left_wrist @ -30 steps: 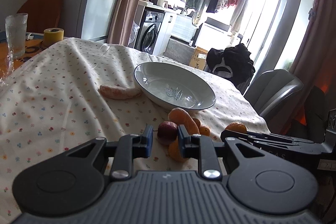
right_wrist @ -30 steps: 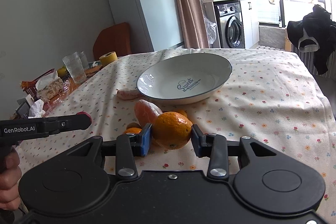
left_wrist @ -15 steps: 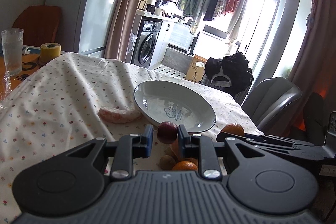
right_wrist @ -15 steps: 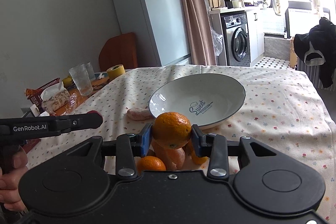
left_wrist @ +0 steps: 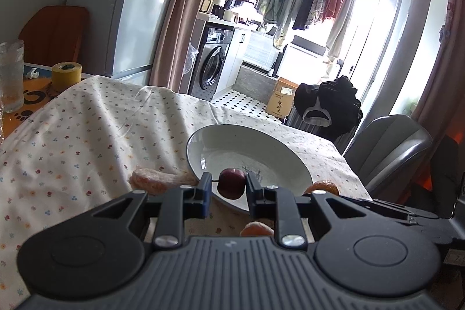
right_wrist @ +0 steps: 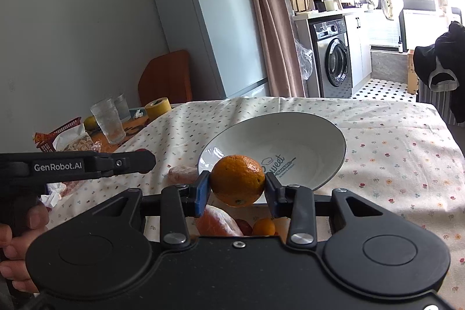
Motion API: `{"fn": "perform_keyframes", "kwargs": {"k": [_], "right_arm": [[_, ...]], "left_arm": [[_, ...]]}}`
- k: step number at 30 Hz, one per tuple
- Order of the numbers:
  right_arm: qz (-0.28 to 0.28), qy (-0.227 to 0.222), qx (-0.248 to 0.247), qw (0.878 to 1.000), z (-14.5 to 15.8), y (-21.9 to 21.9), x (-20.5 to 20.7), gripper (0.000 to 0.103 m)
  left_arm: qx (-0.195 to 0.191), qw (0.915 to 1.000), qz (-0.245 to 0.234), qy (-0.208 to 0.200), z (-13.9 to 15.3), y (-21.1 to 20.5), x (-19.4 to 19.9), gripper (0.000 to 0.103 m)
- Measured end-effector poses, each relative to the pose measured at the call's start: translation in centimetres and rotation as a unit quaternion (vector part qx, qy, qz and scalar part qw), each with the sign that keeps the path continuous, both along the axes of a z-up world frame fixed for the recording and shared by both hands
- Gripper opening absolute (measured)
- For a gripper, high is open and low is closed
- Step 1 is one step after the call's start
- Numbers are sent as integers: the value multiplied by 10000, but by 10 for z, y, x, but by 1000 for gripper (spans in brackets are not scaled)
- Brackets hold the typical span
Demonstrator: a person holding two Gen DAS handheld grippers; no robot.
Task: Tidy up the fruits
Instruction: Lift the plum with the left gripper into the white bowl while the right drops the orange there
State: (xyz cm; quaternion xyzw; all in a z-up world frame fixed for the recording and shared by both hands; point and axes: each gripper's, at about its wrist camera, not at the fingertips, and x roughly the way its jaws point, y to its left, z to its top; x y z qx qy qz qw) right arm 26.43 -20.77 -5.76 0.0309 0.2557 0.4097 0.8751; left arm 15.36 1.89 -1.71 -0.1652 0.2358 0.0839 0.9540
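Over flowered surface, lifted from fruit pile toward bowl: left gripper fingers clamping plum, right gripper fingers clamping orange.

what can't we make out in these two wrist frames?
- Loose fruit pile, right wrist view: mostly hidden behind the right claw body, count unclear.
- Orange, left wrist view: the other gripper hides its lower part.
- Bowl print, right wrist view: the held orange covers its start.
- Left claw: whether the dark red fruit touches its left pad is unclear.
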Motion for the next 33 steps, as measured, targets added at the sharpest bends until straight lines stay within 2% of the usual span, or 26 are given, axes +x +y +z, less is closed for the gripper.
{"fn": "perform_keyframes", "kwargs": {"k": [7, 21, 22, 33], "right_arm": [[-80, 198, 67, 9997, -7, 8, 25, 38], [-25, 537, 102, 9985, -20, 12, 49, 40], [-25, 550, 121, 9984, -20, 11, 50, 43], [-221, 474, 21, 9986, -9, -7, 46, 43]], "left_arm": [[9, 9999, 1, 122, -3, 4, 24, 23], [-73, 9991, 68, 418, -18, 8, 61, 23], [-79, 9990, 64, 430, -19, 7, 62, 23], [-229, 9981, -23, 568, -27, 9, 77, 23]]}}
